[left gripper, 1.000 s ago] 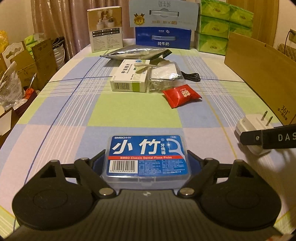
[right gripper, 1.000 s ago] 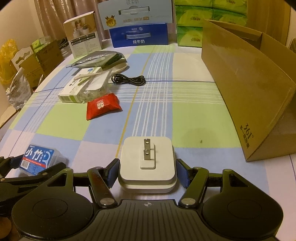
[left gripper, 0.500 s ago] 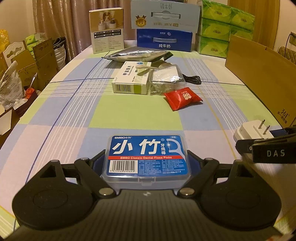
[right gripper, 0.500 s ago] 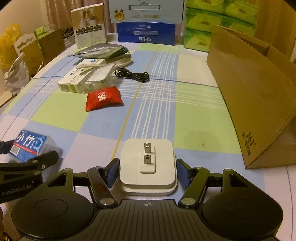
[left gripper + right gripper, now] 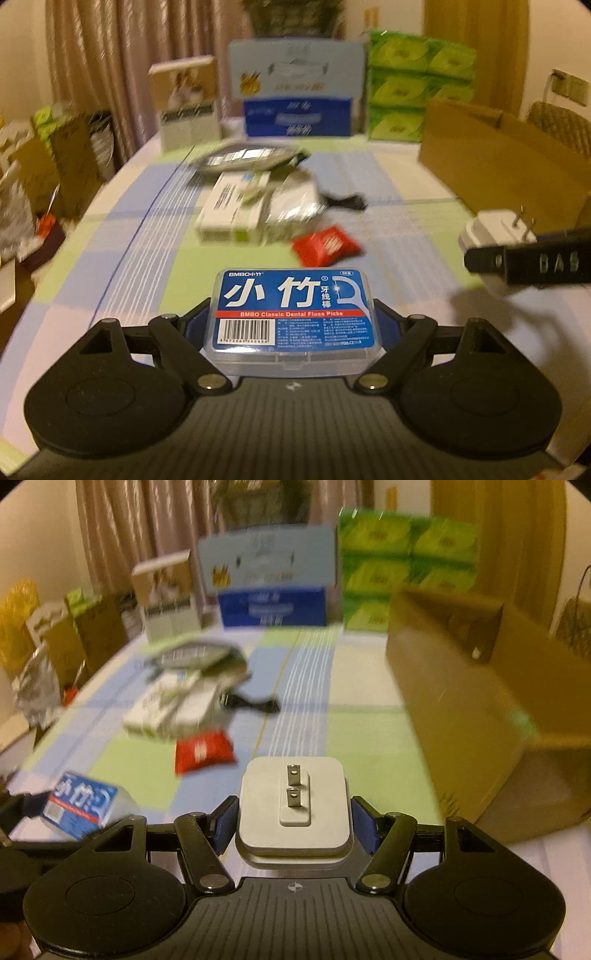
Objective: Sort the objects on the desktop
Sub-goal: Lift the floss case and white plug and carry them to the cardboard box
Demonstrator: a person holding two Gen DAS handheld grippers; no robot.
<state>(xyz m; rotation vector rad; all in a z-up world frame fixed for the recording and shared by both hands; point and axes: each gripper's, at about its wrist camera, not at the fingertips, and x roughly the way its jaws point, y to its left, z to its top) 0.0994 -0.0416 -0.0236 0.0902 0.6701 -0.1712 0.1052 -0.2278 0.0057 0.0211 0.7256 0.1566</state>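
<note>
My left gripper [image 5: 293, 325] is shut on a clear box of dental floss picks [image 5: 293, 314] with a blue label, held off the checked tablecloth. My right gripper [image 5: 293, 821] is shut on a white plug adapter [image 5: 293, 805] with two metal prongs facing up, also lifted. From the left wrist view the adapter [image 5: 491, 230] and a right finger [image 5: 532, 260] hang at the right. From the right wrist view the floss box [image 5: 83, 805] shows at the lower left. On the table lie a red packet [image 5: 325, 245], a white-green box [image 5: 231, 214], a silver bag [image 5: 251, 157] and a black cable [image 5: 345, 201].
A brown cardboard box [image 5: 480, 709] with its flap up stands on the right side of the table. Cartons [image 5: 295, 92] and green tissue packs [image 5: 417, 88] line the far edge. Bags and boxes [image 5: 33, 177] crowd the floor at the left.
Both grippers have risen with their objects. The floss box and the adapter have left the tablecloth, and the table now looks lower and blurred in both views.
</note>
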